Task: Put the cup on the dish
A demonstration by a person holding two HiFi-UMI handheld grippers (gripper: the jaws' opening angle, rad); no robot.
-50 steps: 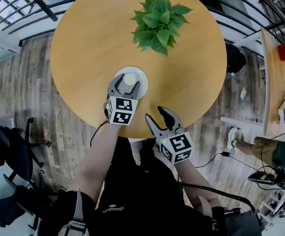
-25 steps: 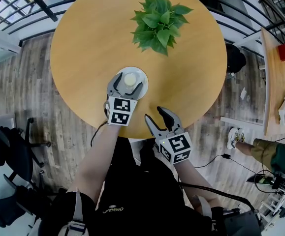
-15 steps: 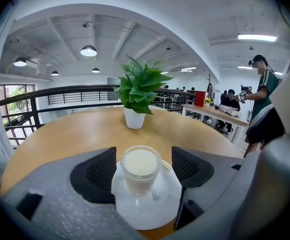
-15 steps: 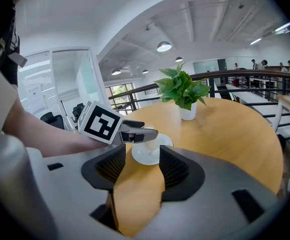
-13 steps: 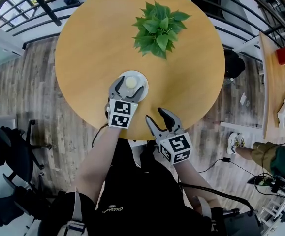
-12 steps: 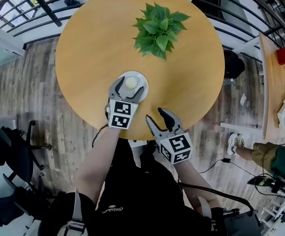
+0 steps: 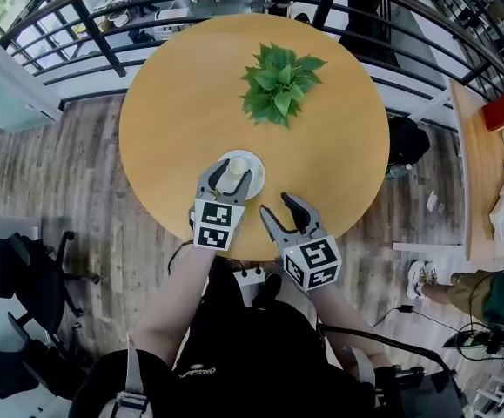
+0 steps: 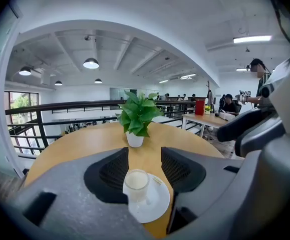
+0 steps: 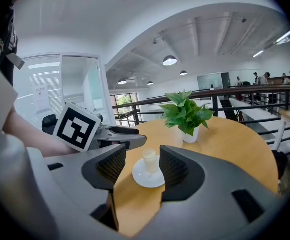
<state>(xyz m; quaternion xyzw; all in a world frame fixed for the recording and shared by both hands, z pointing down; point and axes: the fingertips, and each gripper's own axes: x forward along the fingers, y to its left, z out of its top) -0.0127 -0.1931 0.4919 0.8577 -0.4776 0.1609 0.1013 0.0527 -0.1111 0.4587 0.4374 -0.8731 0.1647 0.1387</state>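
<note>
A small cup [image 7: 234, 167] of pale milky drink stands upright on a white dish [image 7: 253, 165] near the round table's front edge. My left gripper [image 7: 228, 173] straddles the cup, its jaws closing. In the left gripper view the cup [image 8: 136, 183] and dish [image 8: 157, 204] sit low between the dark pads [image 8: 113, 170], with a gap on each side. Nearer me and to the right, my right gripper [image 7: 279, 206] stands open and holds nothing. It faces the cup [image 9: 150, 160] and dish [image 9: 147, 178], and the left gripper's finger [image 9: 127, 140] reaches in from the left.
A potted green plant [image 7: 279, 85] stands on the wooden table [image 7: 173, 103] beyond the dish. A black railing [image 7: 86, 24] runs behind the table. A second table [image 7: 487, 172] stands at the right, with a seated person's leg below it. Dark chairs stand at the lower left.
The head view has tilted, so the table now sits lower and smaller in the frame. The left jaws look a little closer together around the cup. Cup and dish have not moved.
</note>
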